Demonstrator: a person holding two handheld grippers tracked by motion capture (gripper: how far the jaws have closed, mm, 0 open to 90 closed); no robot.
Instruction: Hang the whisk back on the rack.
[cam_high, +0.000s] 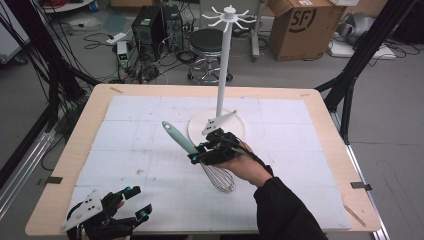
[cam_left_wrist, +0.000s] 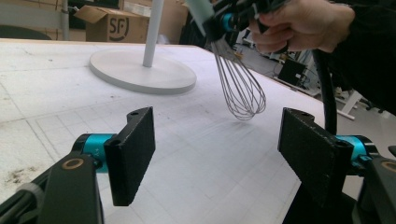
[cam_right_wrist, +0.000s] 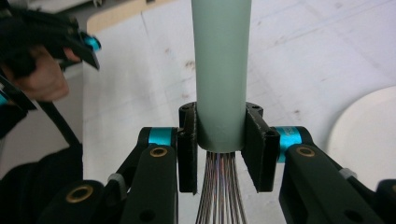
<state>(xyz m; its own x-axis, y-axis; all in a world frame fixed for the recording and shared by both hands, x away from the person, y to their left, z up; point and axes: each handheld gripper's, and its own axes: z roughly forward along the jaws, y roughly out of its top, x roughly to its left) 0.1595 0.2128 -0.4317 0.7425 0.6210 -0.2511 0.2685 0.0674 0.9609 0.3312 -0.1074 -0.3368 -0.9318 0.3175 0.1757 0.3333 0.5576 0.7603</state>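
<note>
A whisk with a pale green handle and a wire head hangs above the middle of the white mat, handle tilted up to the left. My right gripper is shut on the handle's lower end; in the right gripper view the handle stands clamped between both pads, with the wires below. A white hook stand rises from its round base just behind. My left gripper rests open at the front left corner; in its own view it holds nothing and the wire head hangs ahead.
The white mat covers a wooden table. The stand's top carries several short hooks. Beyond the table are a stool, a cardboard box, computer cases and cables on the floor.
</note>
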